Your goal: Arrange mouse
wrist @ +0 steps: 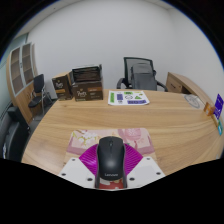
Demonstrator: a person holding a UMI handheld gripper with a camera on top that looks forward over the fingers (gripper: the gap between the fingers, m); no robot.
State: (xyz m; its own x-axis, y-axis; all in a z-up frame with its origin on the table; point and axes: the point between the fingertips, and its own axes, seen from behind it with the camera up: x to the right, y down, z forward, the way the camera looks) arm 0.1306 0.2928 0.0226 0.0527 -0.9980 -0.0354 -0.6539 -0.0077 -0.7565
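Observation:
A black Lenovo mouse (110, 162) sits between my two fingers, its nose pointing away from me. My gripper (111, 148) has its magenta pads (88, 158) pressed against both sides of the mouse. Under and just beyond the mouse a pink flower-patterned mouse mat (136, 138) lies on the wooden table (110, 118), near its front edge. I cannot tell whether the mouse rests on the mat or is held just above it.
Beyond the mat, papers (128, 98) lie mid-table. Dark boxes (82, 84) stand at the far left and a white object (193, 100) at the far right. An office chair (141, 72) stands behind the table, another chair (38, 96) at the left.

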